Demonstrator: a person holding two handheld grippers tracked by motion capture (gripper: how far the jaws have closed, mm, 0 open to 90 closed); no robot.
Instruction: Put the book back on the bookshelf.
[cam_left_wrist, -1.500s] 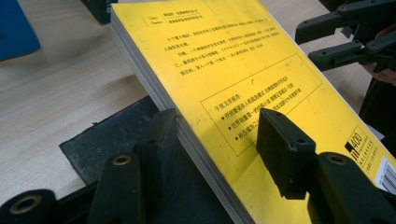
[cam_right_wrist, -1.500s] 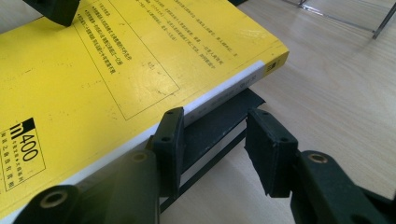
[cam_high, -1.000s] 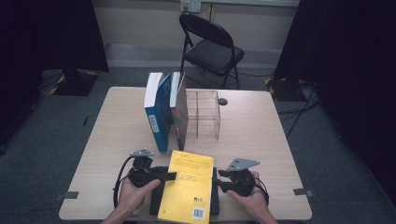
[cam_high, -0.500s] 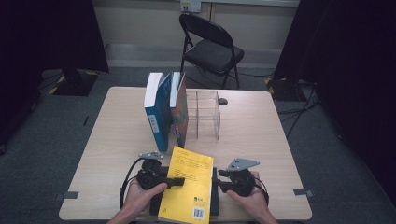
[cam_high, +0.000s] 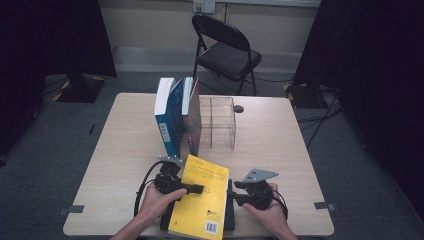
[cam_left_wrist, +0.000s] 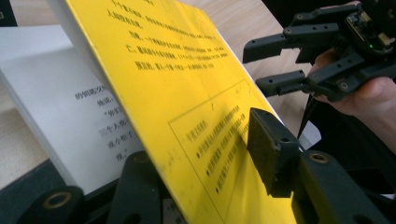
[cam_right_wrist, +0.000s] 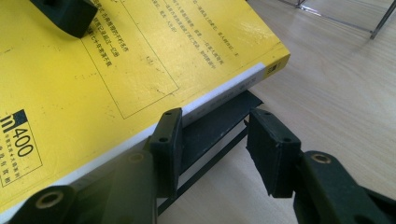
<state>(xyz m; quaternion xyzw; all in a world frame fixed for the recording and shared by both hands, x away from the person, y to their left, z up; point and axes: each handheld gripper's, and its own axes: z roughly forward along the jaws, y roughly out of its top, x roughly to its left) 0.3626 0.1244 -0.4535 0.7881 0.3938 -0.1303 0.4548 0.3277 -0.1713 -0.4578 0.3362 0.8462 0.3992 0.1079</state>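
High view: yellow book (cam_high: 200, 200) at near table edge (cam_high: 125, 150), atop black tray (cam_high: 229, 210). Left gripper (cam_high: 196, 189) pinches its cover, lifted off pages. Right gripper (cam_right_wrist: 212, 144) spread at spine, empty. Shelving beside upright books (cam_high: 175, 117) likely remains.

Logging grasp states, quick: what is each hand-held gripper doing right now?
Left hand-held gripper: shut on the yellow book's cover.
Right hand-held gripper: open, holding nothing.
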